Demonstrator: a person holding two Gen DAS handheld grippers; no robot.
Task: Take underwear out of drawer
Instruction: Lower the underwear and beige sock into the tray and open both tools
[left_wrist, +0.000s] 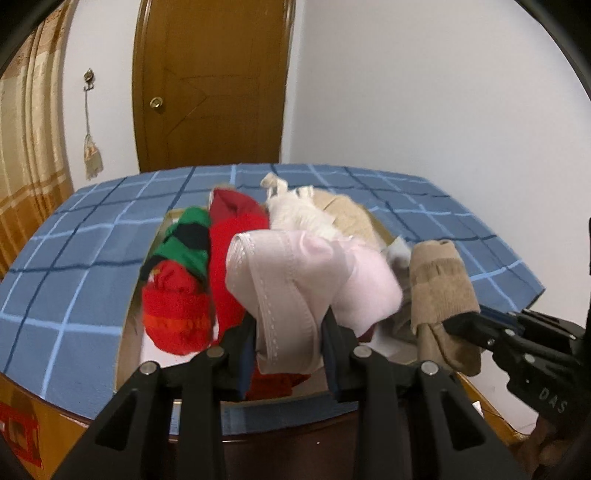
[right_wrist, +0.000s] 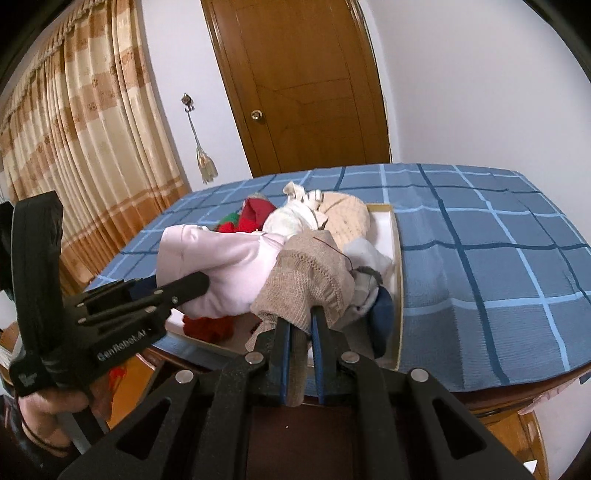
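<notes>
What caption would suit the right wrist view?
Right tool shut on beige underwear, left tool gripping pink underwear above the drawer.

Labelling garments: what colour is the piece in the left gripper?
Pale pink underwear, white-stitched waistband; clearest in the left wrist view.

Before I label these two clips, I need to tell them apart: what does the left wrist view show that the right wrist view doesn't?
Only the left wrist view: the green-and-black striped garment in full and the left tongs' pads clamped on the pink underwear's waistband.

Only the right wrist view: the curtain's full spread, a hand holding the left tool, and the right tongs shut on the beige garment.

Both: the white drawer, blue checked cloth, wooden door.
</notes>
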